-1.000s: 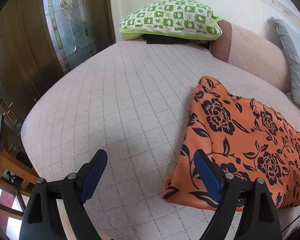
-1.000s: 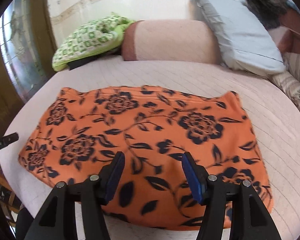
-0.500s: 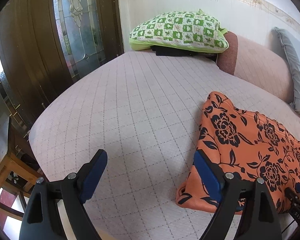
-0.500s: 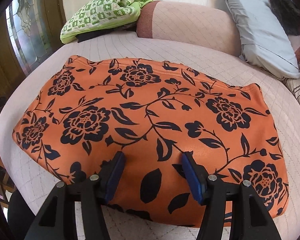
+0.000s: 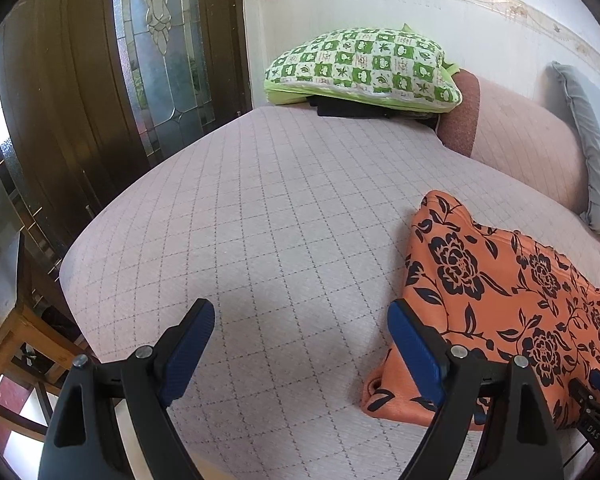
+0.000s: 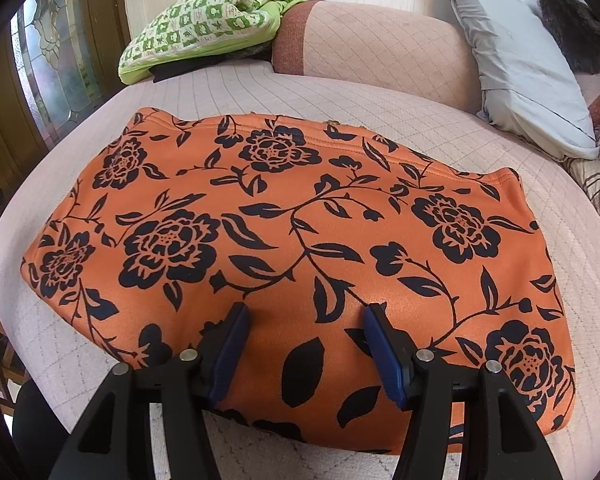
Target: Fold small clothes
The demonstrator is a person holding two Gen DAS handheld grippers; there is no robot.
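An orange garment with a black flower print (image 6: 300, 220) lies folded flat on the pink quilted bed (image 6: 380, 112). My right gripper (image 6: 306, 314) hovers low over the garment's near edge. It is open, with flat cloth showing between its blue pads and nothing pinched. In the left wrist view the garment (image 5: 500, 288) lies at the right. My left gripper (image 5: 300, 314) is open wide over bare bed cover (image 5: 260, 220), just left of the garment's near left corner. Its right finger (image 5: 414, 344) overlaps that corner in the view.
A green checked pillow (image 5: 364, 64) on dark folded cloth sits at the bed's far end, beside a pink bolster (image 6: 380, 40) and a grey pillow (image 6: 520, 60). A wooden door with leaded glass (image 5: 160, 48) and a wooden stool (image 5: 4, 344) stand left of the bed.
My right gripper has come down closer to the garment, which now fills more of its view. The left wrist view has tilted up and swung left, so the garment sits further right in it.
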